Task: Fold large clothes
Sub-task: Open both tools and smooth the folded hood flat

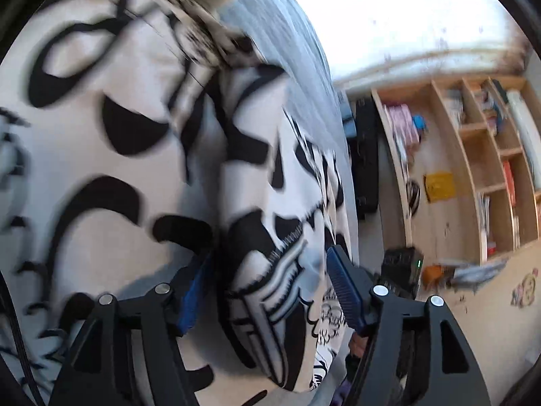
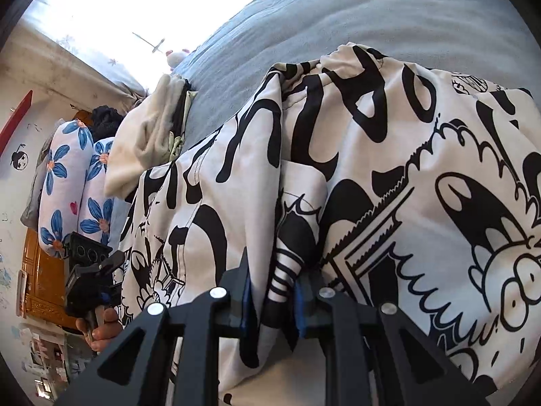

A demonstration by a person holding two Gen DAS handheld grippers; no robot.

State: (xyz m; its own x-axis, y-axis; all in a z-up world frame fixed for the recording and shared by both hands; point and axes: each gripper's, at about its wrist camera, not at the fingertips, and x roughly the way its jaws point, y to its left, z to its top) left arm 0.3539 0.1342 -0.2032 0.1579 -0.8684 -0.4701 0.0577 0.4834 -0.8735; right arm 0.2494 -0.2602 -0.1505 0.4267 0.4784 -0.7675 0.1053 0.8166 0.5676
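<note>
R gripper [image 2: 272, 296] pinching striped cuff [image 2: 282, 279] (L view: bookshelf [image 1: 473, 169] only)

Black tool [image 2: 272, 299], blue ribbed pads [image 1: 345, 287], silver screws

I'm seeing 2 wrist views, each looking along its gripper, tight on the same printed garment [image 1: 111, 142] [image 2: 389, 155] and bed [image 1: 297, 67] [image 2: 372, 23].
</note>
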